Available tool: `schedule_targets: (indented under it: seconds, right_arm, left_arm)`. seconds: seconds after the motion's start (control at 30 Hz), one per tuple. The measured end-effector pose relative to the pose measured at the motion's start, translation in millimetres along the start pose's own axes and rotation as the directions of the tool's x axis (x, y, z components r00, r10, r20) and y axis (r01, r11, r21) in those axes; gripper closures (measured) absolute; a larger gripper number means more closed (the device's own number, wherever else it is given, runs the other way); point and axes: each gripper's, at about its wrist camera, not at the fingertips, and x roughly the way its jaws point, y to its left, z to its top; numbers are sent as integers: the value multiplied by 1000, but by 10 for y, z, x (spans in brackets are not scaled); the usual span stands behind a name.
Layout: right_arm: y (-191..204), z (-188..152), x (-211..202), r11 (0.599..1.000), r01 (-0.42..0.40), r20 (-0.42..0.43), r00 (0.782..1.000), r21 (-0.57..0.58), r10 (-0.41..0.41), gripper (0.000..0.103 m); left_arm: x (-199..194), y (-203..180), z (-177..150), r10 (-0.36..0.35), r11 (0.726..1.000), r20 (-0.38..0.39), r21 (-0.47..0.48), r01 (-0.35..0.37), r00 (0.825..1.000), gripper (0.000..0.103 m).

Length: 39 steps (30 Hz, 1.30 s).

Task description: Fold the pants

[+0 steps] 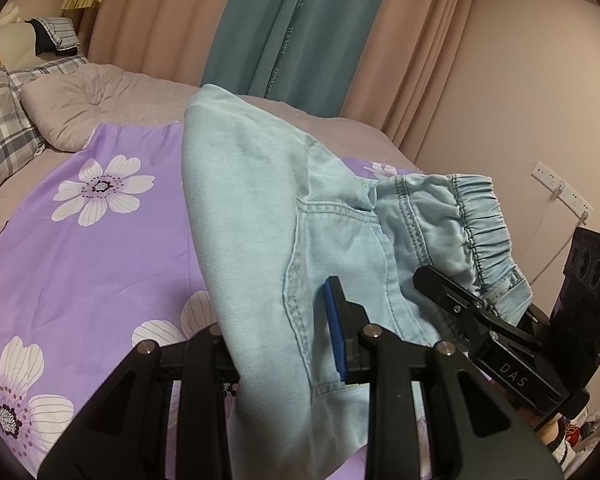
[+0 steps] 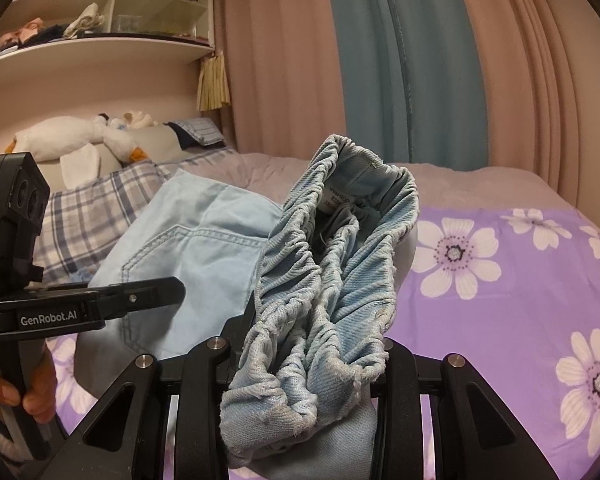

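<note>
Both hand-held grippers, left (image 1: 284, 336) and right (image 2: 308, 344), are clamped on the pale denim pants (image 1: 260, 208) lifted over the bed (image 2: 520, 312); mid-fold, next likely lowering them flat toward twelve o'clock.

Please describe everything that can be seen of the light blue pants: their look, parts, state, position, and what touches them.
The light blue denim-like pants have a gathered elastic waistband, a stitched pocket and a small label inside the waist. They are crumpled and lifted above the purple flowered sheet on the bed, hanging down toward it. The left gripper is shut on the cloth near the pocket seam; the right gripper is shut on the bunched waistband.
</note>
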Motion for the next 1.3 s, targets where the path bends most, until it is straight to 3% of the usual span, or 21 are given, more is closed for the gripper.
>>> schedule_targets:
  seconds: [0.73,1.3]
  right_arm:
    - [-39,-17,352,999,17,-56,998,42,-14,67]
    - [-129,-221,849,996,41,-152,988,84,-28,67]
  left_arm:
    - [440,67,30,22,1000,-68,-21,-23,997,76]
    - [1071,322,-61,67,996,-160,-45,-75,985,76]
